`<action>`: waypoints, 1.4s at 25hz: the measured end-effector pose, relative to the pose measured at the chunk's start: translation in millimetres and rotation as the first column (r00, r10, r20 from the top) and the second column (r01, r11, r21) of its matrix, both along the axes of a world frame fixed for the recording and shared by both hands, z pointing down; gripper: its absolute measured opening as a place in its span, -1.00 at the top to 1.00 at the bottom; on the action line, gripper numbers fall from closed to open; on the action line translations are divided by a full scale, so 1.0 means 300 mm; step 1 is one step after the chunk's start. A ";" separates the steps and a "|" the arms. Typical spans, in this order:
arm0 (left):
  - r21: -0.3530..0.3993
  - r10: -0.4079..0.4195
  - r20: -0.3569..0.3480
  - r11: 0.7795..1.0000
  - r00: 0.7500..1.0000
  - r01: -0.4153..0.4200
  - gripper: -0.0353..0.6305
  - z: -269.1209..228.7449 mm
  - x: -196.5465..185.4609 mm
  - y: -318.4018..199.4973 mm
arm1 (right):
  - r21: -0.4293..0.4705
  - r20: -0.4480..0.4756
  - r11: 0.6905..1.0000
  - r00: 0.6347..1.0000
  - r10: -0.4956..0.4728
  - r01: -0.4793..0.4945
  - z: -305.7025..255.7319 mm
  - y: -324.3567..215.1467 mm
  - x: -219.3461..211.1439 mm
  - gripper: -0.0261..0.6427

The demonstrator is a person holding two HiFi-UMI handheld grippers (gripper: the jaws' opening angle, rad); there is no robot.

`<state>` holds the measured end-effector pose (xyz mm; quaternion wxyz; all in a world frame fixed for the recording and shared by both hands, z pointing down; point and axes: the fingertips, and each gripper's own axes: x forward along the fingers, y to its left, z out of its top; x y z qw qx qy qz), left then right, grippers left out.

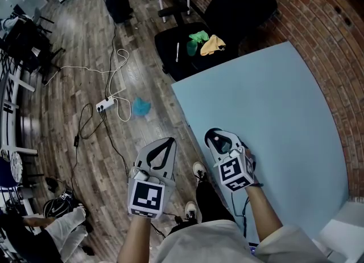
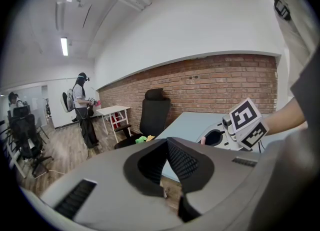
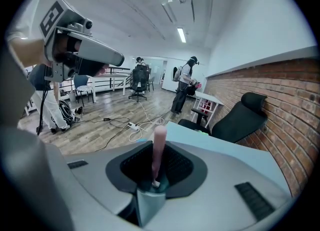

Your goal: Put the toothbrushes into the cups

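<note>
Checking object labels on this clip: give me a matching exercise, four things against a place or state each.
1. pink toothbrush
2. yellow cloth
3. power strip
4. left gripper

A. on the wood floor
B. jaws together, nothing in them
C. on the black chair
D. between the jaws of the right gripper

Pairs: 1-D, 2-C, 3-A, 4-B.

A slim pink toothbrush [image 3: 159,147] stands upright between the pads of my right tongs [image 3: 154,189], its white-tipped lower end where they narrow.
</note>
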<state>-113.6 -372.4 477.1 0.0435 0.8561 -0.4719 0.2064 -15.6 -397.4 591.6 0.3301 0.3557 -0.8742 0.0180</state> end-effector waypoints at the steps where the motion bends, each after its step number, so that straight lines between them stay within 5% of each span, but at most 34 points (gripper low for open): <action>1: -0.003 -0.001 -0.001 1.000 1.000 0.001 0.86 0.001 -0.001 0.001 | -0.004 0.004 1.000 1.000 -0.001 0.001 0.001 0.001 -0.002 0.63; 4: -0.043 -0.022 -0.015 0.999 1.000 0.022 0.86 0.009 -0.005 0.007 | -0.012 0.009 1.000 1.000 -0.003 0.003 0.006 0.001 -0.008 0.60; 12: 0.009 0.001 0.003 1.000 1.000 -0.001 0.86 -0.008 -0.016 -0.001 | -0.018 0.013 1.000 1.000 -0.002 0.002 0.001 0.004 -0.019 0.49; 28: -0.005 -0.028 -0.018 1.000 0.999 0.028 0.86 -0.030 -0.025 0.045 | -0.014 0.047 1.000 0.999 0.000 0.001 -0.046 0.050 -0.011 0.49; 35: 0.054 -0.011 -0.007 0.998 1.000 0.012 0.86 -0.071 -0.011 0.087 | 0.028 0.075 0.999 0.997 0.036 -0.038 -0.110 0.081 0.031 0.49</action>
